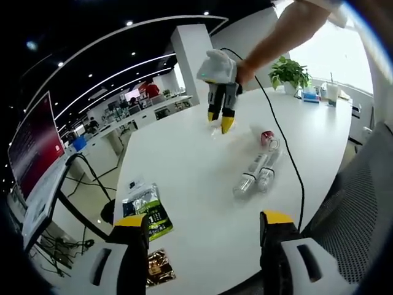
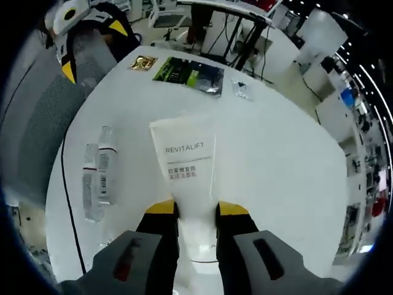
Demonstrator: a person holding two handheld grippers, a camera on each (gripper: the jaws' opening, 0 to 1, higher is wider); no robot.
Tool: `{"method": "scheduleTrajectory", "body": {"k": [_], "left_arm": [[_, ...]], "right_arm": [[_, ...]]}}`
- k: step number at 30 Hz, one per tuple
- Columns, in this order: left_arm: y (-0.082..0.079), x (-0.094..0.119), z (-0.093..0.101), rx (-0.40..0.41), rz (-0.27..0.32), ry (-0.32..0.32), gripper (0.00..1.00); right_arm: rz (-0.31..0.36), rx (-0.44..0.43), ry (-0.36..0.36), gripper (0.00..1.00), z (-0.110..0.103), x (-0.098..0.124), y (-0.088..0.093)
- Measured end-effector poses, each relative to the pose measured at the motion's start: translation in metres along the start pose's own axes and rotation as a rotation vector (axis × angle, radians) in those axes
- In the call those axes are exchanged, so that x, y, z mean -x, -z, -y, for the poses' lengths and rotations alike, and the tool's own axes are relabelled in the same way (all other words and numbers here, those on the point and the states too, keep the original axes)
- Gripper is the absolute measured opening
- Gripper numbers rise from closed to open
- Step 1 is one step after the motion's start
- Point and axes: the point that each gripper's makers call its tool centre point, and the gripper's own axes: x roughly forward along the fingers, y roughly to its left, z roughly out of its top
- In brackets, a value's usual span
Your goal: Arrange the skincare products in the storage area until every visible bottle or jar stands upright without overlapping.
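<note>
In the right gripper view, the right tongs (image 2: 196,210) are seen closed narrowly on the cap end of a white tube (image 2: 185,161), its flat crimped end pointing away over the white tabletop (image 2: 288,166). The tube is judged light and soft-walled, with a smooth, likely slippery skin; it would buckle if squeezed mid-body, so the stiffer cap end, where it is now gripped, is judged the better place to take it, and it would probably have to stand on that cap. Just left of it, two clear bottles (image 2: 98,175) are found lying side by side on the tabletop, touching or nearly so; they are judged stiff, light, apt to roll, and best taken across the body near the cap. Farther off, a green packet (image 2: 188,74), a gold packet (image 2: 142,62) and a small clear sachet (image 2: 242,90) lie flat near the far edge. In the left gripper view, the left tongs (image 1: 205,227) are held wide apart with nothing between them, above the near edge. Beyond them the same two bottles (image 1: 258,173) are seen lying down, then a small red-capped jar (image 1: 268,137), whose posture cannot be told. None of the bottles is yet stood upright.
</note>
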Motion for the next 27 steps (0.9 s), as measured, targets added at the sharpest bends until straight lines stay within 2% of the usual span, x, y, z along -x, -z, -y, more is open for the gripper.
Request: {"method": "scheduleTrajectory", "body": {"k": [7,9,17,21,23,27], "left_arm": [[-0.006,0.002,0.005,0.001,0.025,0.023,0.81],[-0.016,0.005,0.003,0.023,0.074,0.016,0.81],[-0.016,0.006,0.004,0.033,0.073,0.018,0.81],[-0.015,0.005,0.005,0.025,0.064,0.019,0.81],[-0.015,0.005,0.005,0.027,0.064,0.02,0.81],[-0.019,0.007,0.007,0.026,0.084,0.03,0.8]], "right_arm": [[0.151,-0.161,0.089,0.2,-0.003,0.024,-0.018],[0.194,-0.199,0.115,0.2,-0.005,0.032,-0.023],[0.333,-0.358,0.192,0.2,-0.019,0.058,-0.028],[0.419,-0.458,0.204,0.2,-0.032,0.069,-0.031],[0.436,-0.484,0.214,0.2,-0.037,0.072,-0.029],[0.52,-0.557,0.236,0.2,-0.045,0.084,-0.038]]}}
